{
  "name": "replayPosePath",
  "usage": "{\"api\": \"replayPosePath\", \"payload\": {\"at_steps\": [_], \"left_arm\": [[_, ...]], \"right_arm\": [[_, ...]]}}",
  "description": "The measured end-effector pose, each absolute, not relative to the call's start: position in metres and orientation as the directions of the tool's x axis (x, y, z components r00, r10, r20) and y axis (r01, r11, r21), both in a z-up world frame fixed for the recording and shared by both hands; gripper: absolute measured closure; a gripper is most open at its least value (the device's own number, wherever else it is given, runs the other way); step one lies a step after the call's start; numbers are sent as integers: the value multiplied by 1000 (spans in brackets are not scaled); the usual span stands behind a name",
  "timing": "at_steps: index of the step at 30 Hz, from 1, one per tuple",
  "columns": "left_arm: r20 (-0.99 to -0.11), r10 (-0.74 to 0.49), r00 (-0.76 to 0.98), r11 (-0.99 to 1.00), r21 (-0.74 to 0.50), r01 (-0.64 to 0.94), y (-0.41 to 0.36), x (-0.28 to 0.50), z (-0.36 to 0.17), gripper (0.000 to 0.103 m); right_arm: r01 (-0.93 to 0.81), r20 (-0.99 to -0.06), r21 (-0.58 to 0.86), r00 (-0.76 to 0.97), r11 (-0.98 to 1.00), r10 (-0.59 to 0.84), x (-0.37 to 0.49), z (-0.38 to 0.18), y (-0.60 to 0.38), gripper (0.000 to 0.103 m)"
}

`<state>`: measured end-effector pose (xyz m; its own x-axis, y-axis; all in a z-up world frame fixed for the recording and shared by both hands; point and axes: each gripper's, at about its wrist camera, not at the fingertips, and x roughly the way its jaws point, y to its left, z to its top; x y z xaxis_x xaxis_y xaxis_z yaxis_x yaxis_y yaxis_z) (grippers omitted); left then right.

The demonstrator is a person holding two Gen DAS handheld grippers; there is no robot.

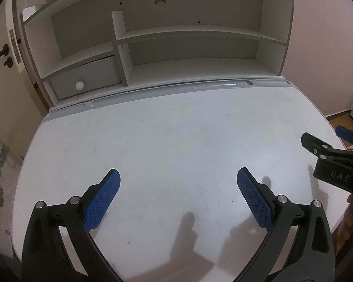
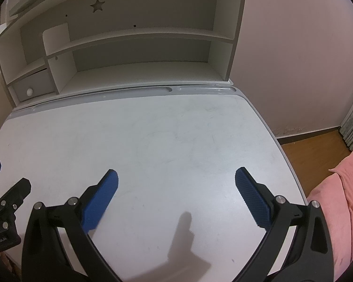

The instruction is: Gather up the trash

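A door with a dark handle stands at far left, beside a white shelf unit with a small grey drawer. The left gripper hangs over the white desk, jaws spread wide, holding nothing. The right gripper is likewise wide apart and empty. No trash shows in either view. A pink cushion lies at far right.
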<state>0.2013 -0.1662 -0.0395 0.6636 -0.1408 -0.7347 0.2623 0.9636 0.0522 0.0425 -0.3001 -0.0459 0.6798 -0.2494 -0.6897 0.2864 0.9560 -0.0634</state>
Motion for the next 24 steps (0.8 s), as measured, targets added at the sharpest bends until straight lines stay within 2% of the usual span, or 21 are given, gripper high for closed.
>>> {"api": "replayPosePath", "payload": {"at_steps": [5, 8, 15, 19, 24], "left_arm": [[-770, -149, 620, 970, 9, 244, -164, 207, -41, 6], [-783, -129, 608, 970, 29, 243, -166, 211, -44, 6], [-760, -141, 635, 977, -3, 213, -154, 219, -50, 6], [-774, -96, 626, 979, 40, 199, -146, 238, -58, 6], [-776, -99, 622, 988, -1, 156, -125, 257, -68, 6]], "right_arm": [[284, -690, -69, 679, 956, -251, 43, -46, -299, 7], [277, -700, -72, 670, 958, -246, 46, -49, -297, 7], [260, -723, -87, 647, 962, -241, 54, -59, -290, 7], [252, -738, -82, 635, 964, -229, 67, -64, -286, 7], [232, -743, -100, 630, 968, -227, 86, -71, -278, 7]]}}
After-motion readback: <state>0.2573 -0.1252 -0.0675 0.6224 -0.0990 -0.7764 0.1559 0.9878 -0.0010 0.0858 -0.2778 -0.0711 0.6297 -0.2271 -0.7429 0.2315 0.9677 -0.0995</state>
